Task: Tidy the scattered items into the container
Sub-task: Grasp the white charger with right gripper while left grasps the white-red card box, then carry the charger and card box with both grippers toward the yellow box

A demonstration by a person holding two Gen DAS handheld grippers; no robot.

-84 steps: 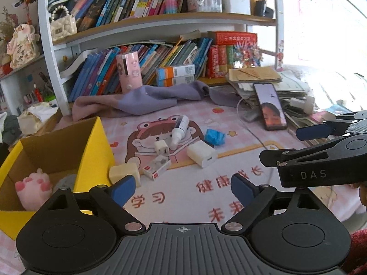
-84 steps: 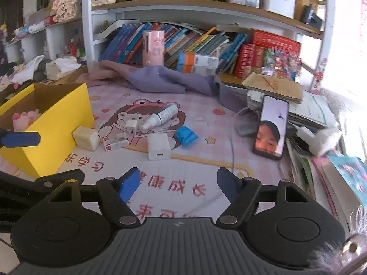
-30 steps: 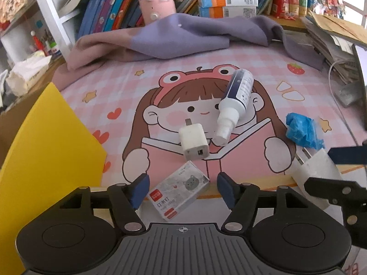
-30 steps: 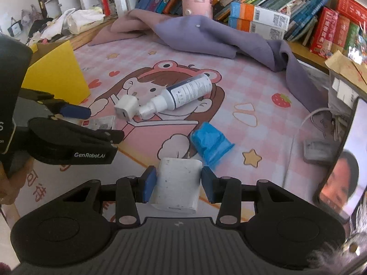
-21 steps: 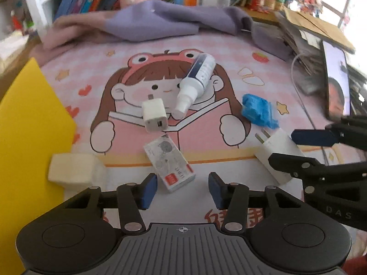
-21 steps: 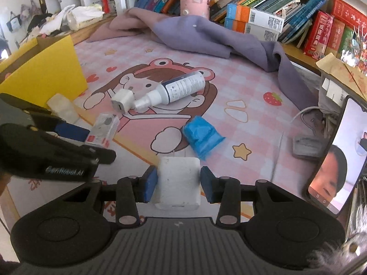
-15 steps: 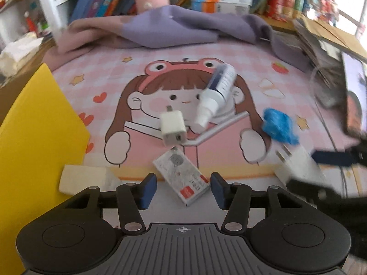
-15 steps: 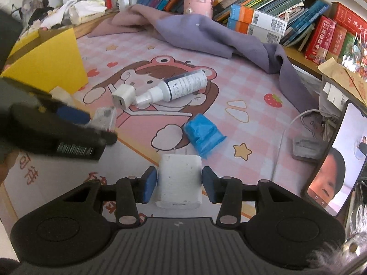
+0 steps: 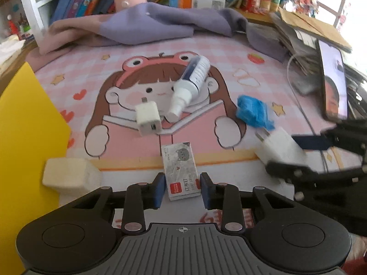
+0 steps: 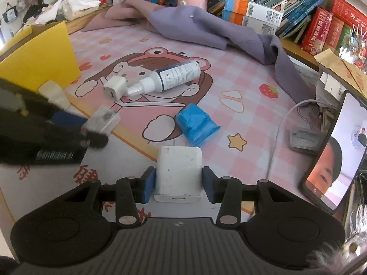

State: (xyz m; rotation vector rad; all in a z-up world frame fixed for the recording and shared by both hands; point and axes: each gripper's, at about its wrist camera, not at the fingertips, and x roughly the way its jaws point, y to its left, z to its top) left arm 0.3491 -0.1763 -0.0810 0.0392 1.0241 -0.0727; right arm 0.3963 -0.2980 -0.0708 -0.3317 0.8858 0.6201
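Note:
My left gripper (image 9: 182, 190) is closing; its blue pads touch both long sides of the small grey staples box (image 9: 180, 168), which lies lengthwise between them on the pink mat. In the right wrist view the left gripper (image 10: 91, 126) shows blurred at the left with that box (image 10: 104, 119) in its tips. My right gripper (image 10: 179, 185) is shut on the big white plug charger (image 10: 179, 171), seen from the left wrist view as charger (image 9: 277, 146). The yellow container (image 9: 29, 123) stands at the left edge.
On the mat lie a small white charger cube (image 9: 148, 120), a spray bottle (image 9: 190, 84), a crumpled blue wrapper (image 9: 253, 112) and a cream block (image 9: 68, 175) beside the container. A purple cloth (image 9: 146, 25) and books line the back; a phone (image 9: 332, 87) leans at the right.
The left jaws have narrowed onto the staples box, which turned from slanted to straight between the pads. The right gripper still holds the white charger.

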